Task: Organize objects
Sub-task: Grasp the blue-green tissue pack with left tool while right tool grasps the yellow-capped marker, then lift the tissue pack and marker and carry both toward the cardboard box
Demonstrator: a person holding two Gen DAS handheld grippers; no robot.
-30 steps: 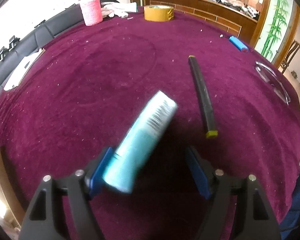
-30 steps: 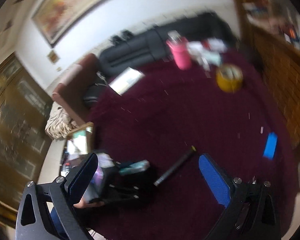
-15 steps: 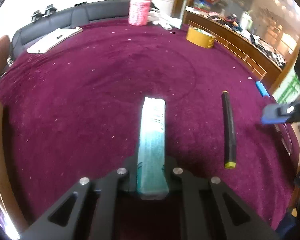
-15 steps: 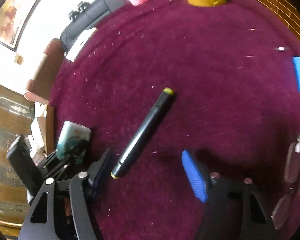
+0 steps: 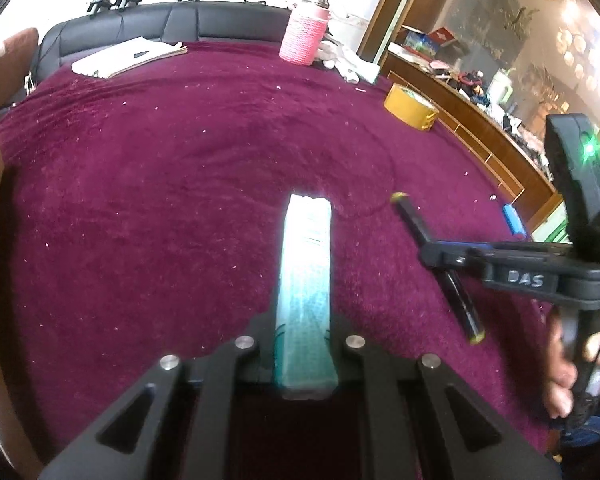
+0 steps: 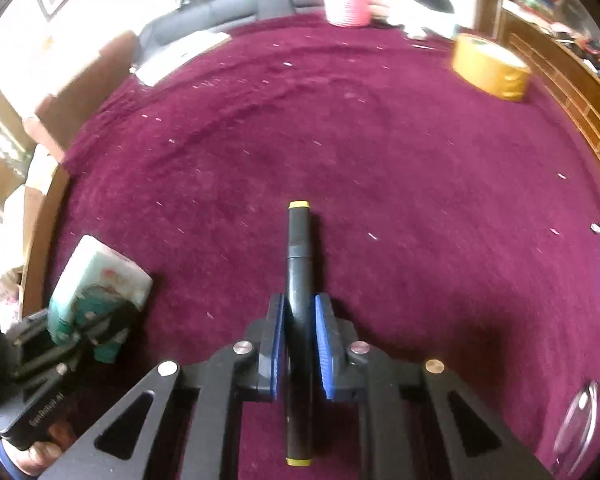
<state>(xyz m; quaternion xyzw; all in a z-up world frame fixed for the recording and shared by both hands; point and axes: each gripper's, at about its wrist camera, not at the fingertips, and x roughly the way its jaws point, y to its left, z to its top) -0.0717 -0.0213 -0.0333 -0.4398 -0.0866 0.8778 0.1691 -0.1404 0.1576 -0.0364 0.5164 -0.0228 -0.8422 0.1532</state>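
Left gripper (image 5: 304, 344) jaws clamped on the teal tissue pack (image 5: 306, 280), near the table's (image 5: 140, 160) near edge. Right gripper (image 6: 298, 340) jaws narrow, pinching the black marker (image 6: 299, 264) just beside it, also over the near edge.

"DAS" in pale letters on right gripper (image 5: 432, 249) body; "GenRobot AI", blurred, on left gripper (image 6: 96, 320) housing.

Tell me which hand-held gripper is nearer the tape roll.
Right. The right hand-held gripper, clamping the marker, sits nearer the tape roll; the left hand-held gripper is farther left.
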